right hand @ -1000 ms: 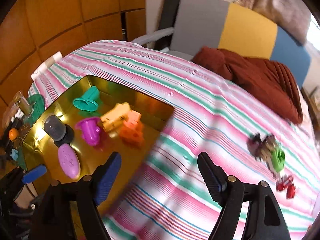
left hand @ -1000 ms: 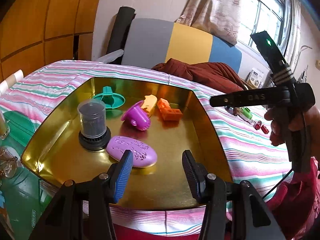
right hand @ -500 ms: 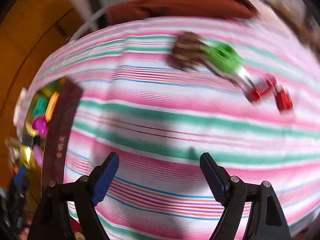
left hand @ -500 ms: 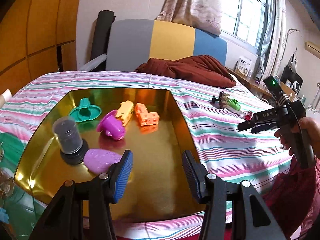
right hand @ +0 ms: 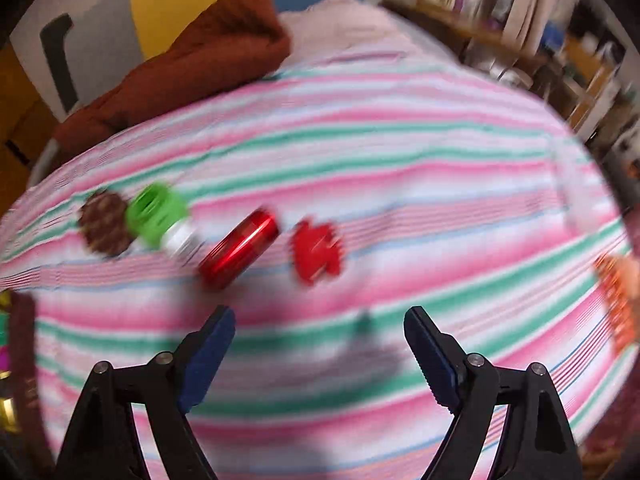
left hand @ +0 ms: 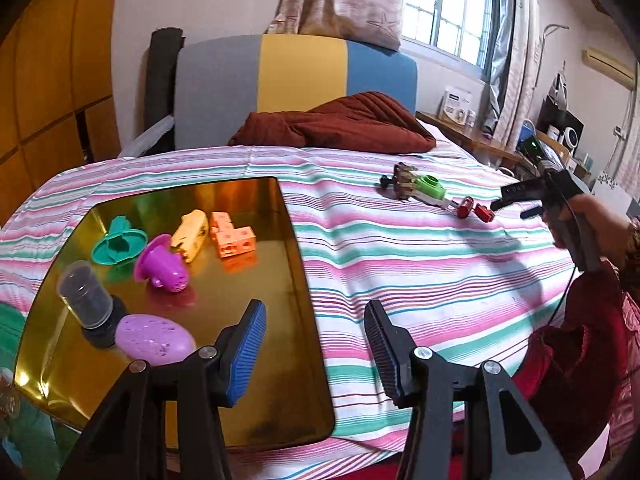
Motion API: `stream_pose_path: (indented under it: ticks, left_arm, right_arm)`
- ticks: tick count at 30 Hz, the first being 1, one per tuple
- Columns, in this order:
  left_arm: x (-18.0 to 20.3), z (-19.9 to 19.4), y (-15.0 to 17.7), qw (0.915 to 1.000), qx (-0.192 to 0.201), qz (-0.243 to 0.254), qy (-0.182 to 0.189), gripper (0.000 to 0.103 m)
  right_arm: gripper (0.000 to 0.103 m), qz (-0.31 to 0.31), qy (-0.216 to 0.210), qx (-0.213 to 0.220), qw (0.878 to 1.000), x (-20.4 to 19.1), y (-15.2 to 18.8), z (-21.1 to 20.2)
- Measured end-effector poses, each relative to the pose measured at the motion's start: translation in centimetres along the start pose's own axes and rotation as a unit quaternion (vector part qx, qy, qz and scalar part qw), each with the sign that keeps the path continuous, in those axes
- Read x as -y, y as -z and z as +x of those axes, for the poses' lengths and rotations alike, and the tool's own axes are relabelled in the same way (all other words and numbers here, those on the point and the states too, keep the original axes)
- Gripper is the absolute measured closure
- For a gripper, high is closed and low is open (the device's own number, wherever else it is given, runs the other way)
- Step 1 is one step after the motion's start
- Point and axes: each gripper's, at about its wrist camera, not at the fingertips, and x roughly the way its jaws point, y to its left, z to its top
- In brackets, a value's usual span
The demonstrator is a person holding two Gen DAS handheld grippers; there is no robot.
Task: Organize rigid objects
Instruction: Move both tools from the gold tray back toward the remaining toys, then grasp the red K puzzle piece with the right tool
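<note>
A gold tray (left hand: 264, 412) lies on the striped cloth and holds a teal piece (left hand: 116, 242), a purple funnel-shaped piece (left hand: 162, 266), a yellow piece (left hand: 192, 234), an orange block (left hand: 232, 234), a dark cylinder (left hand: 86, 294) and a purple oval (left hand: 154, 340). My left gripper (left hand: 312, 354) is open and empty over the tray's right edge. On the cloth lie a brown spiky piece (right hand: 104, 224), a green-and-white piece (right hand: 160, 216), a red cylinder (right hand: 240, 252) and a red flat piece (right hand: 318, 254). My right gripper (right hand: 320, 354) is open and empty, just short of the red pieces; the view is blurred.
A dark red blanket (left hand: 340, 124) lies at the far side of the bed, before a grey, yellow and blue headboard (left hand: 296, 72). A shelf with boxes (left hand: 460, 108) stands at the right under the window. Striped cloth stretches between tray and loose pieces.
My right gripper has swung from above the tray across the cloth to the loose pieces at the right. My left gripper has drawn back and turned right, staying open.
</note>
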Motion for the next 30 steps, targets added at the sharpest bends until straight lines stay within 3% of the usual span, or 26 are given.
stream_pose_path:
  ticks: [3,10,14,16,21,24,27,30]
  left_arm:
    - [0.8,0.2,-0.2,1.0,-0.004,0.009,0.001,0.051]
    - [2.3,0.6,-0.4,0.9993,-0.014,0.036,0.002,0.051]
    - [3.3,1.1,-0.4,0.9985,-0.023,0.05,0.006,0.051]
    - [3.9,1.3,-0.6,0.9981,-0.023,0.057,0.01,0.051]
    - [5.5,2.1,-1.2,0.9967,-0.03,0.07,0.028,0.051]
    - [6.5,2.5,-1.7,0.9955,-0.031,0.082,0.037,0.051]
    - [7.6,3.0,-2.5,0.9943,-0.034,0.09,0.045,0.051]
    - [8.7,3.6,-3.2,0.9933,-0.037,0.094,0.056,0.051]
  right_arm:
    - [0.023,0.002,0.021,0.012,1.0,0.2,-1.2,0.8]
    - [0.037,-0.018,0.01,0.005,1.0,-0.4,-2.0,4.0]
    - [0.043,0.003,-0.007,-0.01,1.0,0.1,-1.7,5.3]
    - [0.056,-0.013,-0.005,0.001,1.0,-0.1,-1.8,5.1]
    - [0.069,-0.053,-0.023,0.006,0.998,-1.9,-1.7,5.0]
    - [0.07,-0.073,-0.06,-0.003,0.996,-3.1,-0.9,4.5]
    - [0.07,-0.097,-0.066,-0.011,0.993,-4.2,-0.1,3.9]
    - [0.07,-0.071,-0.061,-0.007,0.996,-3.2,0.0,3.2]
